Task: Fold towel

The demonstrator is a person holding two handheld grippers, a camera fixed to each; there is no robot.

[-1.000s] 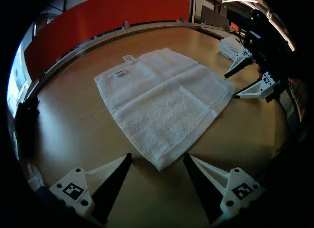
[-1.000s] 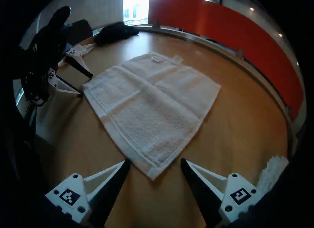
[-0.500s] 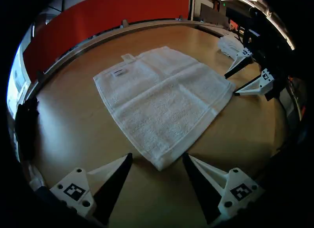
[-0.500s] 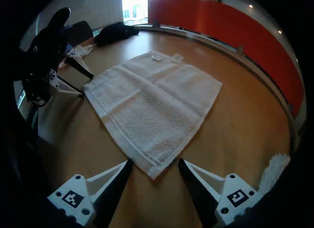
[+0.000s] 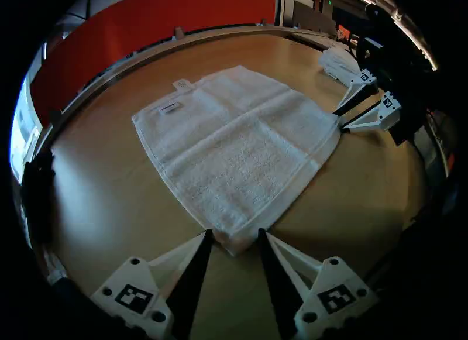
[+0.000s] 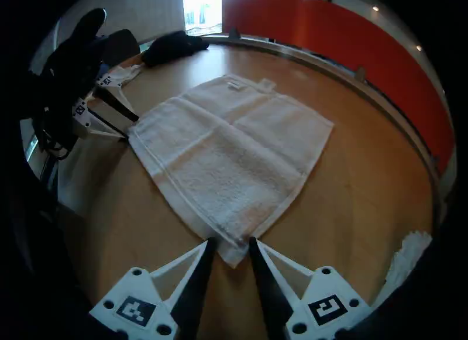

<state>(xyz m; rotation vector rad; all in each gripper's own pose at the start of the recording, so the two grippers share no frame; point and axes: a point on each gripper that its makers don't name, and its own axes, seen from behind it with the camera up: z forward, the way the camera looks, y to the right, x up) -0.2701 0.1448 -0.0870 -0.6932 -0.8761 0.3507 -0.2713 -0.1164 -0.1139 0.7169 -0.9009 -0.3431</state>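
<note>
- In the left gripper view, find the white towel (image 5: 234, 147) lying flat on the wooden counter (image 5: 105, 188) at mid-frame, with one corner pointing at the bottom centre.
- Note the left tongs (image 5: 234, 234) at bottom centre, narrowed around that corner with a tip at each hem. Cannot tell whether both tips press the cloth yet.
- Look to the upper right for the right tongs (image 5: 340, 122), drawn narrow at the towel's right-hand corner. Cannot tell from here whether they bite.
- Judge this as the grasp before the first fold, so squeeze fully onto the hem, not just the pile, before lifting.
- In the right gripper view, see the towel (image 6: 234, 153) again at mid-frame, its nearest corner at bottom centre between the tips of the right tongs (image 6: 231, 241). The tips sit close against both edges, but the grip is unconfirmed.
- Spot the left tongs (image 6: 130, 128) at upper left, narrowed at the towel's left-hand corner.
- Raise both corners together and level, keeping the edge between them lightly taut.
- Carry them toward the far corners near the top of the frame, beside the small tag (image 6: 237, 86), and lay edge on edge.
</note>
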